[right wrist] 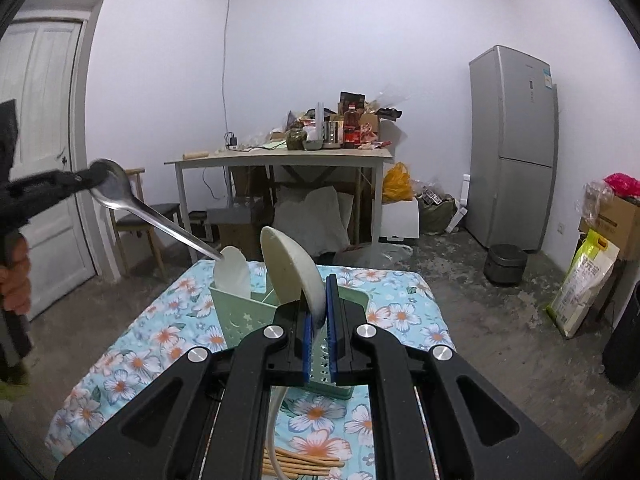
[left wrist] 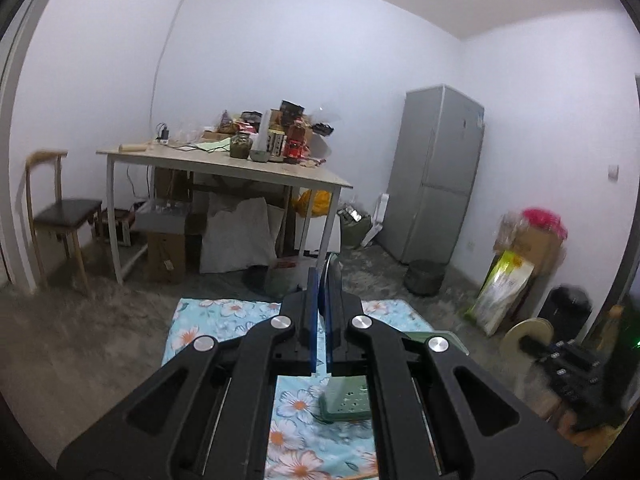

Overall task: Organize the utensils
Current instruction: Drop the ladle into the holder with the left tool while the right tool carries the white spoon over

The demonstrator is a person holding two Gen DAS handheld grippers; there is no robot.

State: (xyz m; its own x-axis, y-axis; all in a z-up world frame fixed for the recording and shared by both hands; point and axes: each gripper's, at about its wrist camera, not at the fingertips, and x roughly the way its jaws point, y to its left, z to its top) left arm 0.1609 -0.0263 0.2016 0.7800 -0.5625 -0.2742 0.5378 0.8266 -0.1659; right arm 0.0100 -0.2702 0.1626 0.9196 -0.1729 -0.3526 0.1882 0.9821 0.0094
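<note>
In the right wrist view my right gripper (right wrist: 319,292) is shut on a cream rice paddle (right wrist: 290,266), held just above the green utensil holder (right wrist: 244,316) on the floral cloth (right wrist: 152,344). A white paddle (right wrist: 234,270) stands in the holder. My left gripper (right wrist: 86,178) shows at the far left, shut on the bowl of a metal spoon (right wrist: 132,204) whose handle slants down toward the holder. In the left wrist view the left gripper (left wrist: 325,280) pinches the spoon's bowl edge-on (left wrist: 334,270), above the green holder (left wrist: 346,400).
Wooden chopsticks (right wrist: 304,462) lie on the cloth near my right gripper. Beyond stand a cluttered table (right wrist: 280,156), a chair (right wrist: 144,220), a grey fridge (right wrist: 512,148), a door (right wrist: 40,160), a rice cooker (right wrist: 506,264) and boxes and bags at the right.
</note>
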